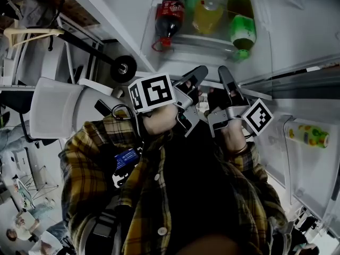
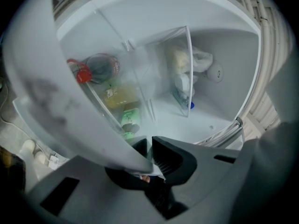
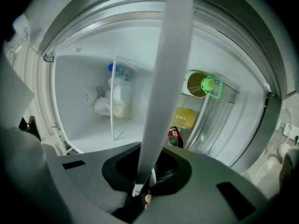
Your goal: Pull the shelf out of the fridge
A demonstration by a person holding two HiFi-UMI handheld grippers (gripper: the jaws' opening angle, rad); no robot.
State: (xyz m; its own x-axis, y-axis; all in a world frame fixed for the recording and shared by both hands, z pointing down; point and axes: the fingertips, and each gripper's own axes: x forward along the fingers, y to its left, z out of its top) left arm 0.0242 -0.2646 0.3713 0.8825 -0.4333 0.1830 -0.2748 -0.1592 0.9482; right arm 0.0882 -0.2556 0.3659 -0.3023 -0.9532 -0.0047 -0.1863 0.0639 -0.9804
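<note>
Two grippers, one shelf

Left gripper (image 2: 148, 148) and right gripper (image 3: 145, 166) each clench the shelf's (image 3: 166, 69) front edge, side by side, at the fridge (image 2: 229, 55) mouth; three bottles (image 1: 207, 16) show through the shelf's clear pane.

left gripper (image 1: 197, 76): jaws clamped | right gripper (image 1: 225, 78): jaws clamped, level

No readable text, blurred white script on red-labelled cola bottle (image 1: 169, 16)

cola bottle (image 1: 169, 15) | yellow bottle (image 1: 207, 16) | green bottle (image 1: 243, 30) | side by side | white chair (image 1: 53, 113) left
</note>
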